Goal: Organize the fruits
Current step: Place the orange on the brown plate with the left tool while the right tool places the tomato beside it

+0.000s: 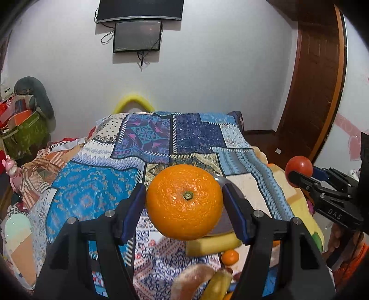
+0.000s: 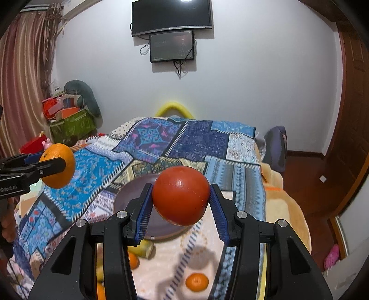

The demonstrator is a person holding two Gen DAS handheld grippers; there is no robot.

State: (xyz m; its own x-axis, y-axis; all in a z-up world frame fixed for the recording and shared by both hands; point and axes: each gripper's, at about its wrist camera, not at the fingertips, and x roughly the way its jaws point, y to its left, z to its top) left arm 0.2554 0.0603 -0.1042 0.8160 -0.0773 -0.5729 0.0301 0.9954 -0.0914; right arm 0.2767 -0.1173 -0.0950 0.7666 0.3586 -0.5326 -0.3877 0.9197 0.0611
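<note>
Patchwork-covered bed [image 2: 196, 143] with plate [image 2: 131, 196], mandarins [image 2: 197, 281], banana [image 1: 212, 245].

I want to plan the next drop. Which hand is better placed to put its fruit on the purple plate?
Probably right: the right gripper holds the tomato directly above the plate, while the left gripper's orange hangs more to the plate's side.

Plate [image 2: 129, 198] on bedspread [image 2: 198, 138]

It was a bedroom in a home; a bed [image 2: 242, 147] with a patchwork blanket [image 2: 184, 143] filled the room; a television [image 2: 171, 17] hung on the white wall; curtains [image 2: 25, 80] and a wooden door [image 1: 316, 76] stood at the sides.
</note>
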